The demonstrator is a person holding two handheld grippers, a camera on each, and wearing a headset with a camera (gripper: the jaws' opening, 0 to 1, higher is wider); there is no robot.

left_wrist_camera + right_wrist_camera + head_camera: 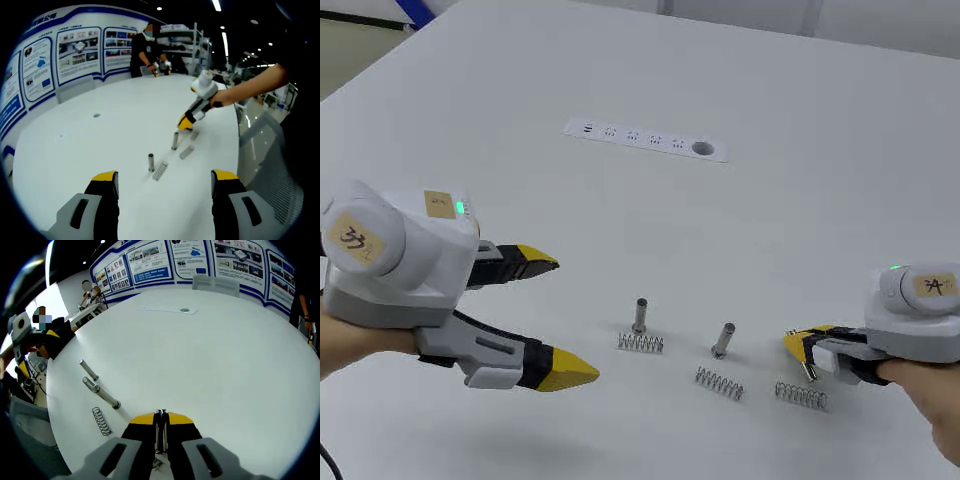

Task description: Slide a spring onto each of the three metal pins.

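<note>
Looking down in the head view, the left gripper is hovering at the near left with its jaws spread wide and nothing between them. The right gripper is sitting at the near right, its yellow tips pinched onto the third pin; whether the pin's lower end is touching the white table I cannot tell. The left pin and the middle pin are standing upright and bare. The left spring, middle spring and right spring are lying loose just near of them. I am judging that no spring is threaded yet, so all three are left to do. A socket strip is lying farther back. Handwritten tags on the grippers are showing something like "33" and "3A", though I am not reading them with certainty.

In the left gripper view, its own tips are standing well apart, with the two upright pins and the springs ahead and the right gripper beyond them. Wall posters are carrying print too small to read.

In the right gripper view, the jaws are clamping the third pin lengthwise between them.
</note>
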